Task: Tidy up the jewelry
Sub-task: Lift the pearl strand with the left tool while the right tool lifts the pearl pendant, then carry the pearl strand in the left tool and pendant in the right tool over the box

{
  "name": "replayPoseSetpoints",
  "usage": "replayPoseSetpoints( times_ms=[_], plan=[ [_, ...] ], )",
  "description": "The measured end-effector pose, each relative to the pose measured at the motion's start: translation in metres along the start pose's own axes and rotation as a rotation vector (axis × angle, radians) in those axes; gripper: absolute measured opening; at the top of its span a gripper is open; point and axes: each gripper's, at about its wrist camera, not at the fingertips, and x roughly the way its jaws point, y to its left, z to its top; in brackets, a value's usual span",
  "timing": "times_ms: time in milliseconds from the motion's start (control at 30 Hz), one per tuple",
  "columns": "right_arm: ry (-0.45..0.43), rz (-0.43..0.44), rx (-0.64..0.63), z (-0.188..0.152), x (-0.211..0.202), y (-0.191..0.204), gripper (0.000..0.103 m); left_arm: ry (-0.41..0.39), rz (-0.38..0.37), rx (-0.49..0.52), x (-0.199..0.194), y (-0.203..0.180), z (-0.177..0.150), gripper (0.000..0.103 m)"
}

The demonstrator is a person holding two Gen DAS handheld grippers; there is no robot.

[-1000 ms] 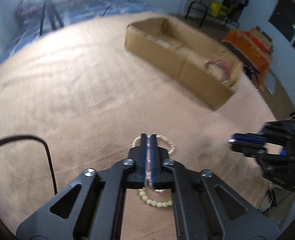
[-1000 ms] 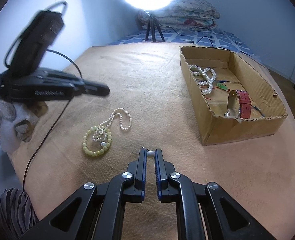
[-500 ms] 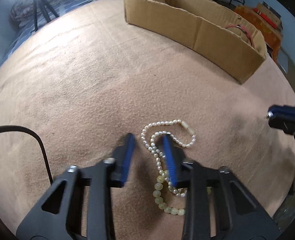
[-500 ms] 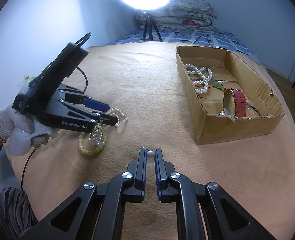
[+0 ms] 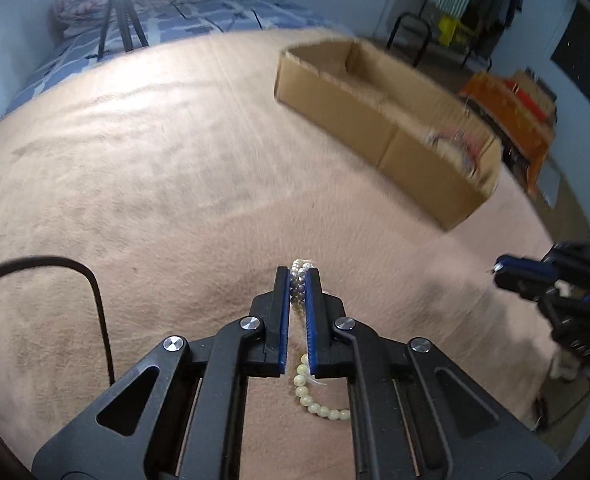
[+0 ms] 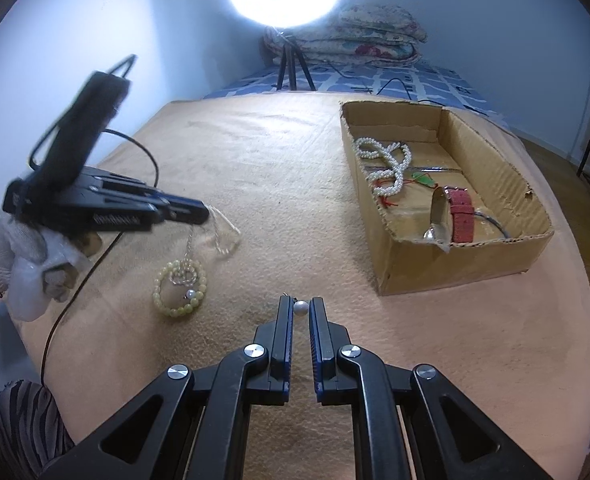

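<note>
Up close, the left wrist view shows the left gripper (image 5: pixel 299 276) with jaws pinched on the pearl strand (image 5: pixel 298 286), its tail crossing the yellow bead bracelet (image 5: pixel 315 402). From the right wrist view, the strand dangles toward the bracelet on the tabletop (image 6: pixel 255 168), so lifting may drag it along; the right gripper (image 6: pixel 301 307) has jaws narrowed around a small pearl (image 6: pixel 300 307), short of the cardboard box (image 6: pixel 455 272).

Both matte black two-finger grippers, left (image 5: pixel 298 280) and right (image 6: pixel 301 307), carry blue pads and silver round screws; a white knit glove (image 6: pixel 27 264) covers the left hand, trailing a thin black cable (image 5: pixel 95 300).
</note>
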Motion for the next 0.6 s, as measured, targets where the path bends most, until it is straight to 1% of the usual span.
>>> replayPoseSetpoints(
  times_ms=[267,400,600],
  plan=[
    [-0.028,-0.005,0.005,0.003,-0.014,-0.001,0.006,-0.089,-0.047,-0.034,-0.040,0.001,0.022,0.005],
    [-0.045,-0.005,0.006,0.005,-0.022,-0.002,0.006,-0.131,-0.059,-0.020,-0.060,-0.006,0.034,0.005],
    [-0.074,-0.012,0.013,0.010,-0.035,-0.010,0.006,-0.186,-0.081,0.003,-0.074,-0.018,0.060,0.005]
  ],
)
